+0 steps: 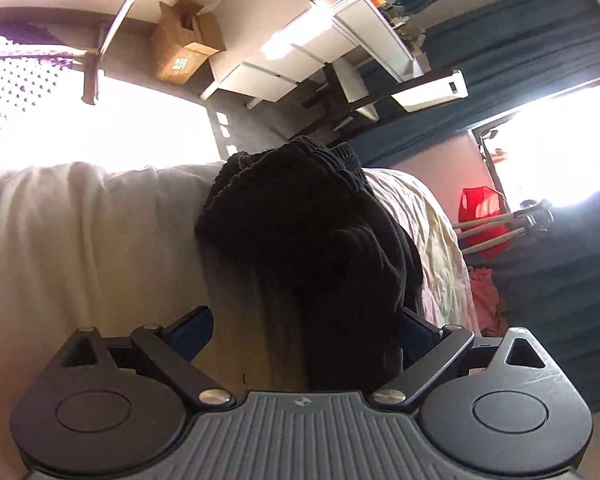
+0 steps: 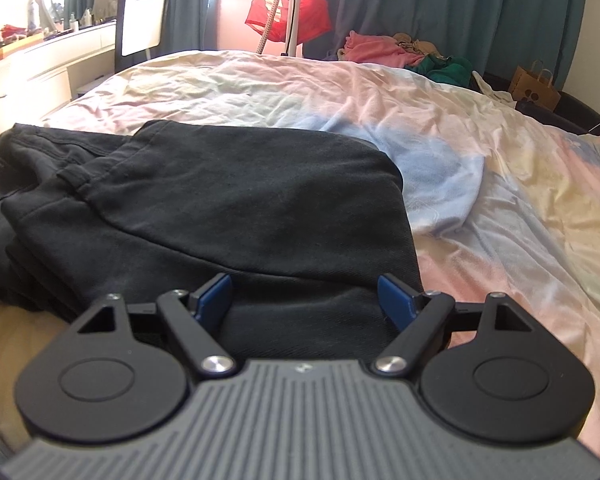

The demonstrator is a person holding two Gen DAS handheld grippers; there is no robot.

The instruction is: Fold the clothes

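Note:
A black pair of shorts (image 2: 228, 208) lies partly folded on the bed, filling the left and middle of the right wrist view. My right gripper (image 2: 306, 300) is open, its blue pads just above the near edge of the black cloth. In the left wrist view, tilted sideways, the bunched black garment (image 1: 312, 232) runs between the jaws of my left gripper (image 1: 300, 336), which stand wide open; the cloth covers most of the right pad. I cannot tell whether the pads touch the cloth.
The bed sheet (image 2: 480, 152) is crumpled, pale pink, yellow and blue. A pile of pink and green clothes (image 2: 400, 52) lies at the far edge. A paper bag (image 2: 534, 88), a red garment on a stand (image 2: 288, 12), a white chair (image 2: 144, 18) and a white desk (image 1: 300, 40) surround the bed.

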